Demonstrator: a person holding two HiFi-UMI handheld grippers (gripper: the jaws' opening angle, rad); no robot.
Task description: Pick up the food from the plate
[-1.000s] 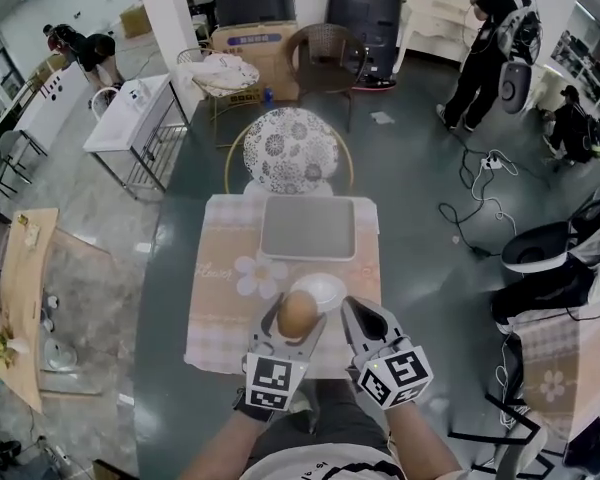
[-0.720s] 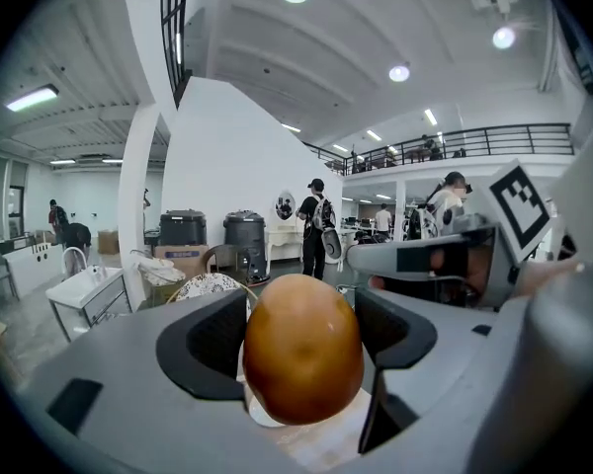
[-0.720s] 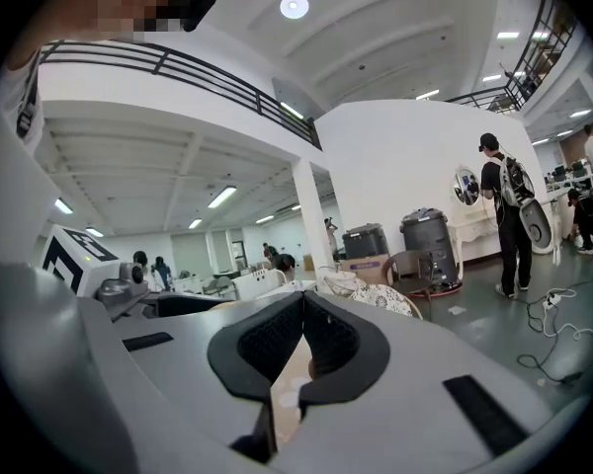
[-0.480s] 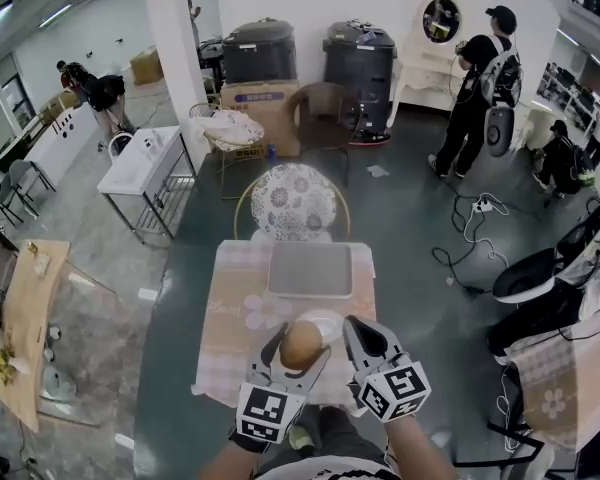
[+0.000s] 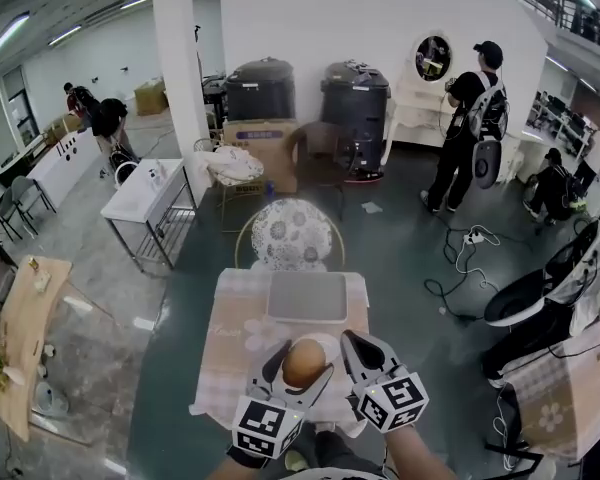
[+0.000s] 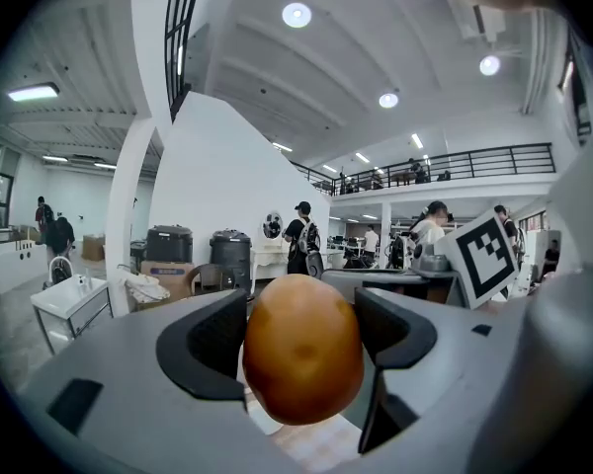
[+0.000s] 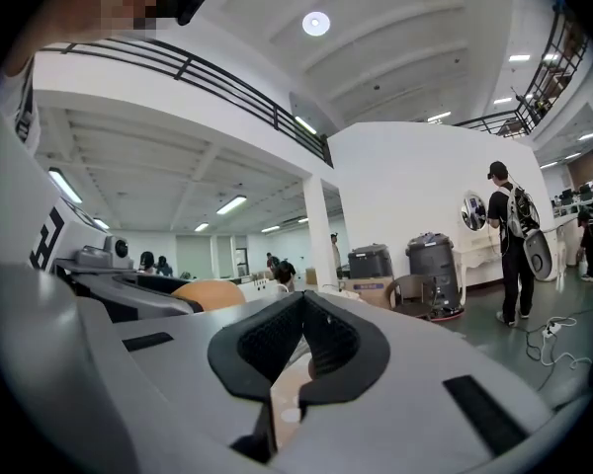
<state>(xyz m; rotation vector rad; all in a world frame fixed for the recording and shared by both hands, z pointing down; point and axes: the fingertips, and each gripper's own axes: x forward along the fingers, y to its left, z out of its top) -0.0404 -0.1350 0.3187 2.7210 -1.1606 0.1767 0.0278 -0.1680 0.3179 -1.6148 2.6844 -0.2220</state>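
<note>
My left gripper (image 5: pixel 300 360) is shut on a brown egg-shaped bun (image 5: pixel 302 362), held up above the small table. In the left gripper view the bun (image 6: pixel 302 347) fills the gap between the two dark pads of that gripper (image 6: pixel 304 339). A white plate (image 5: pixel 330 348) lies on the table just beyond the bun, mostly hidden by it. My right gripper (image 5: pixel 353 353) hovers beside the left one, jaws shut with nothing between them; its pads (image 7: pixel 328 336) meet in the right gripper view, and the bun (image 7: pixel 211 295) shows at the left there.
A grey tray (image 5: pixel 308 297) lies at the far side of the checked tablecloth (image 5: pixel 234 326). A round patterned chair (image 5: pixel 290 234) stands behind the table. People stand at the far left and at the right; cables (image 5: pixel 460 258) run over the floor.
The head camera has tilted up, so more of the room shows. Both grippers keep their places relative to each other, with the bun still held in the left one.
</note>
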